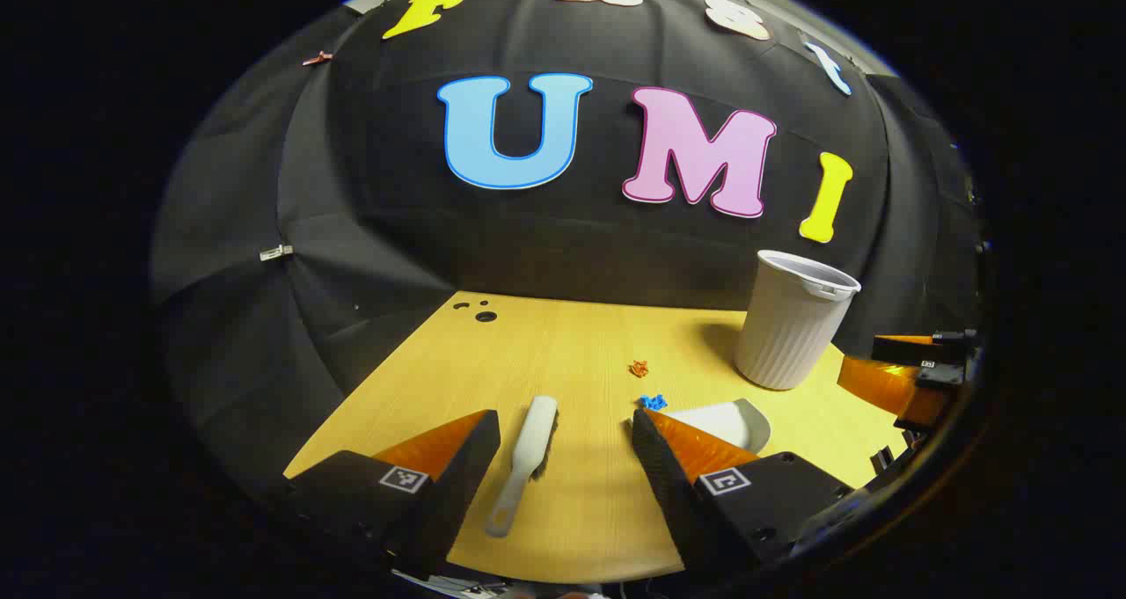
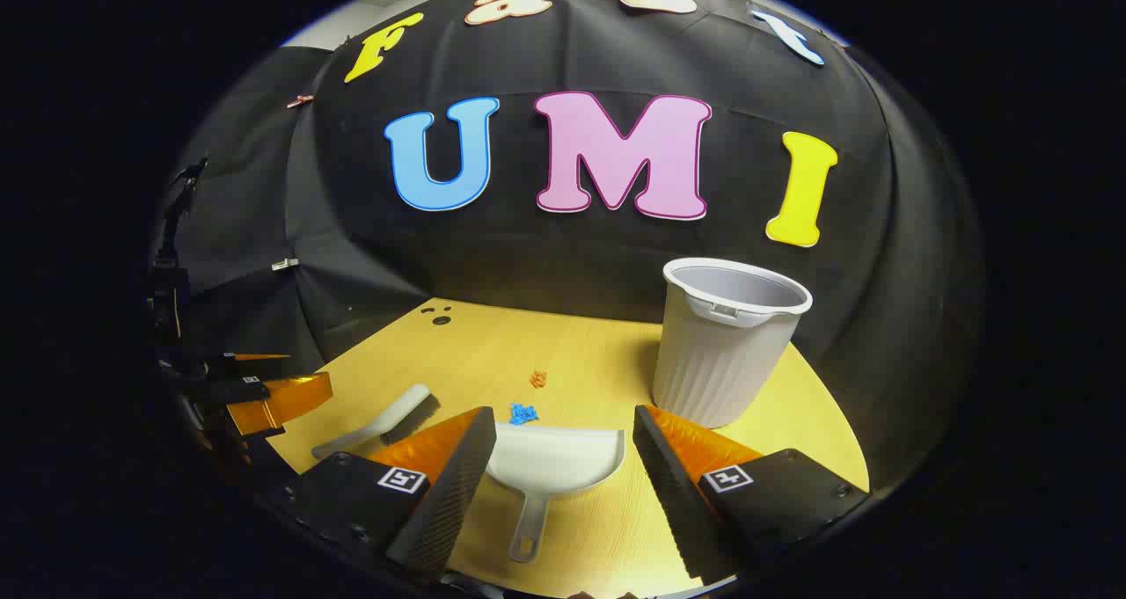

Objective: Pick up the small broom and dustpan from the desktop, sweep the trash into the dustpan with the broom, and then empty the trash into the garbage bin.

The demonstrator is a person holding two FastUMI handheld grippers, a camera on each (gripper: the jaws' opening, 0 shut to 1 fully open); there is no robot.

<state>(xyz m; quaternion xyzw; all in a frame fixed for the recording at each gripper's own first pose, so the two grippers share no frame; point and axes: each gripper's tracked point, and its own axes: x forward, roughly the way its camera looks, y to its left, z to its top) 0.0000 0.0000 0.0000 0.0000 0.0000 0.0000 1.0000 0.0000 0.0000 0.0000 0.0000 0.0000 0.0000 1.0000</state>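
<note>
Broom (image 1: 526, 458) looks light and stiff; grab its thin handle. Both hand-held grippers, left (image 1: 563, 454) and right (image 2: 563, 449), are wide apart, holding nothing.

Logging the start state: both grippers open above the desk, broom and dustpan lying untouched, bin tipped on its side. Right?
Not quite: the bin stands upright, as the right gripper view shows. Broom and dustpan lie untouched, both grippers open.

Yellow wooden table (image 1: 563, 335), black holes (image 1: 485, 316)
</note>
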